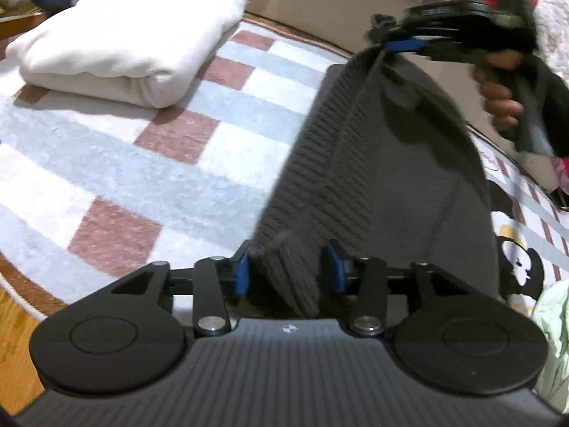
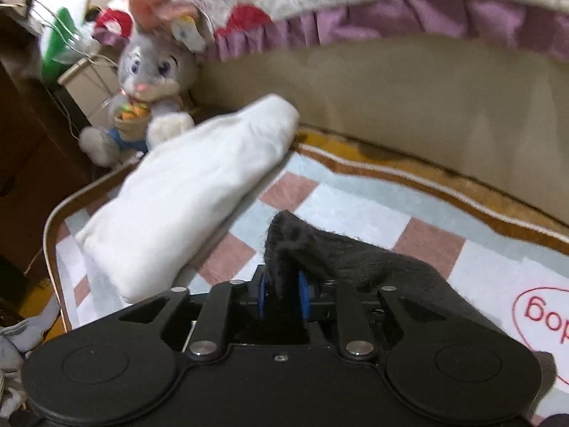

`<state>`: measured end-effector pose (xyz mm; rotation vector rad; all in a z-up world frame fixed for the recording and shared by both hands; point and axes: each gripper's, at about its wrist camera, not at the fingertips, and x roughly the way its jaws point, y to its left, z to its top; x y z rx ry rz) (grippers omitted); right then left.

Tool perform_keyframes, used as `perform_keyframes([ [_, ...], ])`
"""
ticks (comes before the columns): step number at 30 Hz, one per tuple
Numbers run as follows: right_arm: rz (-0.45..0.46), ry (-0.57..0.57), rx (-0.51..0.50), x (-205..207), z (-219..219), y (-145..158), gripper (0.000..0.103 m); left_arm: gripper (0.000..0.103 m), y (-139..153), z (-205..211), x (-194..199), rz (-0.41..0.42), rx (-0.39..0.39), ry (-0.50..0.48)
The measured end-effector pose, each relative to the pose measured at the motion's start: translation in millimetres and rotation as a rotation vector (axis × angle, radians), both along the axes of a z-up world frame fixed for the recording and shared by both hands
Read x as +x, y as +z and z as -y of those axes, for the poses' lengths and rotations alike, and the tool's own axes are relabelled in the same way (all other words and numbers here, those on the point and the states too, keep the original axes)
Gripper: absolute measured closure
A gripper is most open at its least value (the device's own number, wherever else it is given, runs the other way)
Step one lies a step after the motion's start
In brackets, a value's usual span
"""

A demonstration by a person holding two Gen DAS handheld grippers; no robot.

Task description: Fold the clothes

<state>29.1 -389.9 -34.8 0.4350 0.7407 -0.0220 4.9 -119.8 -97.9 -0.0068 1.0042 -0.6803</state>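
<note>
Releasing step: dark grey knit garment looks to be at the point of being let go onto the checked rug after a fold; judgement only.
Left tongs: parted, blue pads clearly apart; ribbed hem of the garment lies between them, brushing the left pad, not pinched.
Right tongs: partly apart, narrower gap; a fuzzy corner of the garment stands up between the blue pads. Whether the pads press it I cannot tell.
Right tongs from left view: blurred, held by a hand at the garment's far corner, which is lifted off the rug.
Garment place: on the rug, between both tongs, near edge low, far corner raised.
Doing it well: lower the far corner until it rests flat before widening fully; draw both tongs back along the hem line so knit fibres don't snag on the pads.
Risk: fuzzy knit may cling and drag the fold open.
Folded white garment: already stacked on the rug, well apart; keep clear.
Plush rabbit: beyond the white garment, off the rug edge.
</note>
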Motion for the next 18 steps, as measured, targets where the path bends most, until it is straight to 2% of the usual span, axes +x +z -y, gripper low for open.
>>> perform_keyframes([
  [2, 0.035, -0.041, 0.014, -14.9, 2.3, 5.3, 0.066, 0.059, -0.5, -5.4, 2.6, -0.017, -0.013, 0.022],
  [4, 0.065, -0.103, 0.025, -29.0, 7.5, 8.5, 0.05, 0.059, -0.1, -10.0, 4.0, -0.034, -0.036, 0.033],
  [5, 0.079, -0.134, 0.031, -36.0, 10.1, 10.2, 0.049, 0.059, 0.4, -9.9, 3.6, -0.029, -0.037, 0.033],
  [8, 0.063, -0.175, 0.028, -47.3, 18.5, 7.9, 0.049, 0.059, 3.2, -8.9, 3.5, -0.009, -0.048, 0.027],
  [12, 0.012, -0.172, -0.04, -58.7, 20.8, -1.1, 0.049, 0.039, 11.3, -7.3, 3.8, 0.025, -0.09, 0.024],
  [17, 0.001, -0.218, -0.143, -83.8, 19.8, -10.8, 0.049, 0.037, 22.2, -8.7, 0.3, 0.074, -0.152, 0.036],
  [18, 0.008, -0.233, -0.159, -90.2, 20.7, -12.3, 0.049, 0.027, 21.3, -9.5, 1.5, 0.059, -0.183, 0.042],
])
